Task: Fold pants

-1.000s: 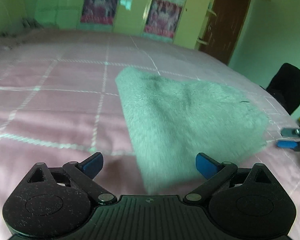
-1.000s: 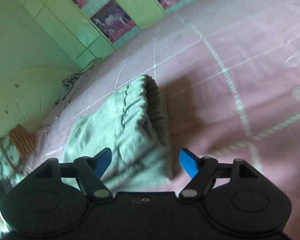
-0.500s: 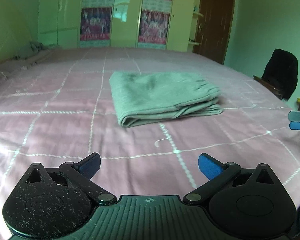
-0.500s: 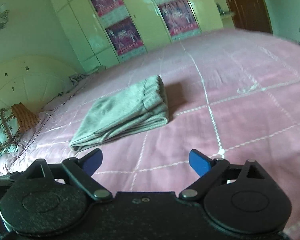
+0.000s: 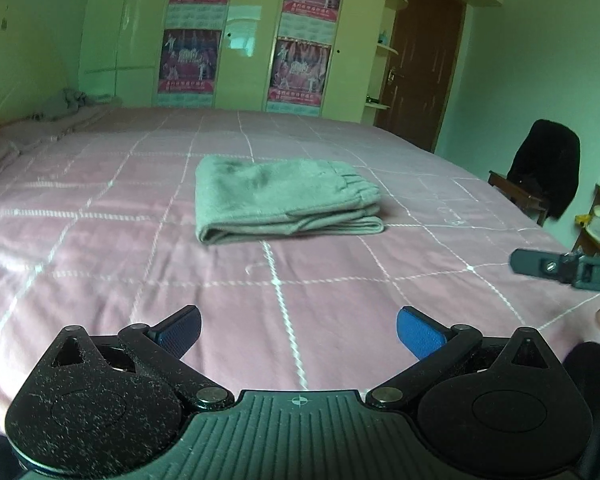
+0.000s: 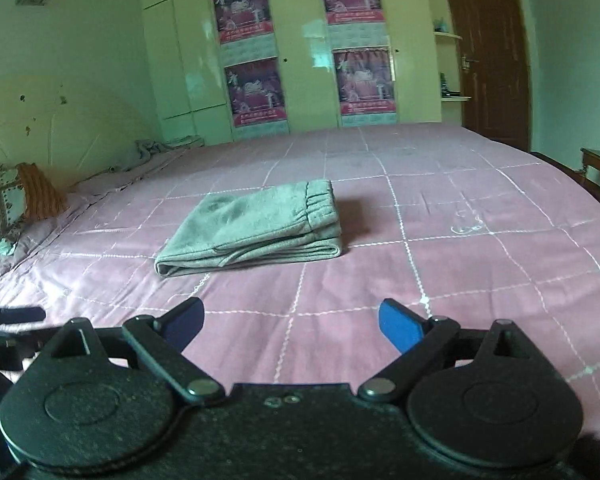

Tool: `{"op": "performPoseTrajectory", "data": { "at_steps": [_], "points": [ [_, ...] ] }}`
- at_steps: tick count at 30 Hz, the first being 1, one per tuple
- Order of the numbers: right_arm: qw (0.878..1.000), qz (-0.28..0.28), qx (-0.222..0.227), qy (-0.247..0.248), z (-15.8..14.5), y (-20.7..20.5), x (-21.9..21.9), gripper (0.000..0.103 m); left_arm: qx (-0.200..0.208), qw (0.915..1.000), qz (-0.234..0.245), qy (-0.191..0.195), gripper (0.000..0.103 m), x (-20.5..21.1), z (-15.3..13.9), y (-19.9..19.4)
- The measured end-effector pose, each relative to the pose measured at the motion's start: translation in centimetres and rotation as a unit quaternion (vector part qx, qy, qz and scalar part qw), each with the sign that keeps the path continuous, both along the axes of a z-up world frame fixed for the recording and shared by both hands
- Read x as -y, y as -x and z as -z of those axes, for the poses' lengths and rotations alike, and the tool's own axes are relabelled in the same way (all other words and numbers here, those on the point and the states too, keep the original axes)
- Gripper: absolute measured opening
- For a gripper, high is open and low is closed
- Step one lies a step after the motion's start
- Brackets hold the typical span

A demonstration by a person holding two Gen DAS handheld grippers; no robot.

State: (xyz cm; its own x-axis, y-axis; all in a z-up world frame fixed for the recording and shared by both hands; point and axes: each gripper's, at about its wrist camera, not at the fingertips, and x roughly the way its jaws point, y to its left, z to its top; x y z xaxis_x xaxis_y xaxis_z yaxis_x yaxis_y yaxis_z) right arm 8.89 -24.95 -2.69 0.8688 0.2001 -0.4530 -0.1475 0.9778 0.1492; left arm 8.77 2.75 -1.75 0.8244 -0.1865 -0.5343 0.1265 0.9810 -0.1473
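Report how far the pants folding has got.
Done, by the look of it: the grey pants lie on the pink bedspread as a compact stack, waistband on top. In hand: nothing; left gripper and right gripper are open, away from the stack. Left: nothing visible.

A bed covered by a pink quilted spread with white grid lines (image 5: 100,272) is shown; folded grey fleece pants (image 5: 284,200) are laid flat near its middle.

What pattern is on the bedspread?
Pink bedspread with a white grid; clearest in the right wrist view.
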Motion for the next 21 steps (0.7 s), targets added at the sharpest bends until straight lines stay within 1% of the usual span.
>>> {"op": "performPoseTrajectory", "data": {
  "at_steps": [2,3,5,6,8,13,21],
  "points": [
    [1.0,0.008,-0.004,-0.001,0.2,0.4,-0.8,0.094,0.003,1.0,0.004,-0.009,0.103,0.4,0.0,0.2],
    [1.0,0.003,-0.007,-0.001,0.4,0.5,-1.1,0.094,0.006,0.9999,0.005,-0.014,0.103,0.5,-0.1,0.2],
    [1.0,-0.018,-0.002,0.015,0.3,0.8,-2.2,0.094,0.014,0.9998,0.003,-0.012,0.103,0.3,-0.4,0.3],
    [0.999,-0.02,0.005,0.029,0.1,1.0,-2.7,0.094,0.017,0.9998,0.001,-0.008,0.103,0.1,-0.5,0.3],
    [0.999,-0.024,0.013,0.037,-0.2,1.3,-3.1,0.094,0.017,0.9998,-0.003,-0.006,0.103,-0.2,-0.6,0.3],
    [0.999,-0.02,0.006,0.033,-0.2,1.1,-3.0,0.095,0.017,0.9998,-0.011,-0.002,0.103,-0.7,-0.5,0.3],
    [0.999,-0.031,0.01,0.035,-0.3,1.3,-3.5,0.095,0.024,0.9997,-0.007,-0.001,0.103,-0.6,-0.7,0.3]
  ]
}}
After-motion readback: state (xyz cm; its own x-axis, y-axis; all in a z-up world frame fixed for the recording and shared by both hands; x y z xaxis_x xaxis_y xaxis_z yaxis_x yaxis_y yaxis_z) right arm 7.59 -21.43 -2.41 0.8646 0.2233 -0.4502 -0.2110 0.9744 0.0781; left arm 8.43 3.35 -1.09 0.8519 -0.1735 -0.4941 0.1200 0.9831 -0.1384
